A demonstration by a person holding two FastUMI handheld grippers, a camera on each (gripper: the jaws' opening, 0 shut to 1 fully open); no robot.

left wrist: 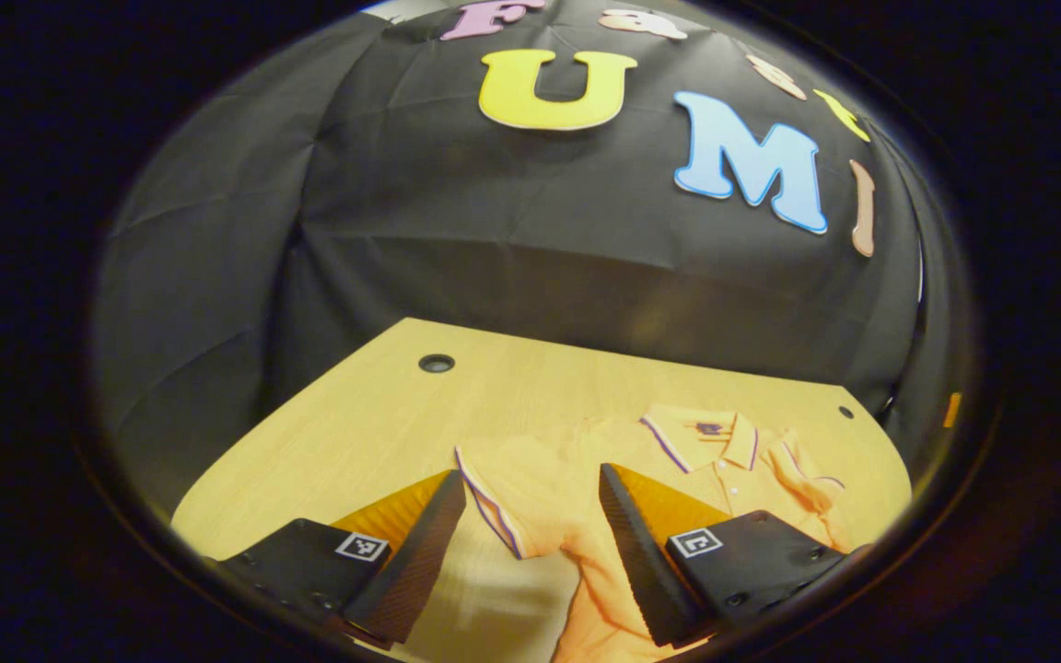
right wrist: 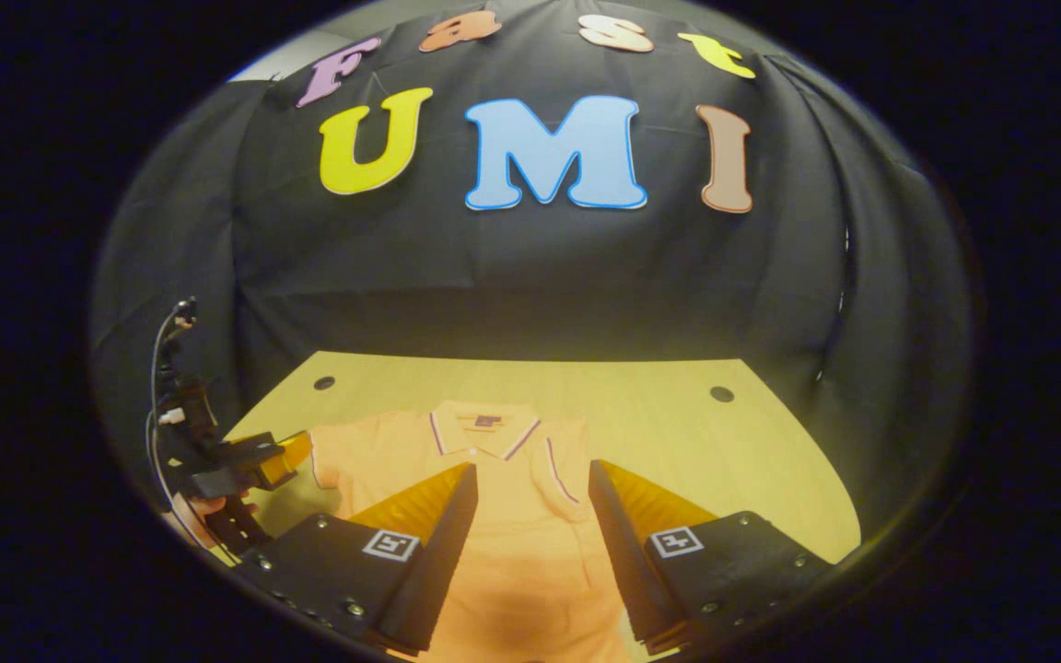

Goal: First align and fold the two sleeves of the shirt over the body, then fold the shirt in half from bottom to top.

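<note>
Broadly, the worktop (right wrist: 752, 460) carries the orange shirt (right wrist: 512, 534), lying flat with its collar (right wrist: 484, 428) toward the booth wall. In the right gripper view one sleeve (right wrist: 563, 479) looks folded onto the body; in the left gripper view the other sleeve (left wrist: 494, 488) is spread out. The left claw (left wrist: 530, 534) hovers open above that sleeve, holding nothing; the right claw (right wrist: 530, 543) hangs open over the chest. A pinch catching two layers would likely drag the body askew. Nothing blocks the way; small holes (right wrist: 721, 394) dot the worktop's far edge.
</note>
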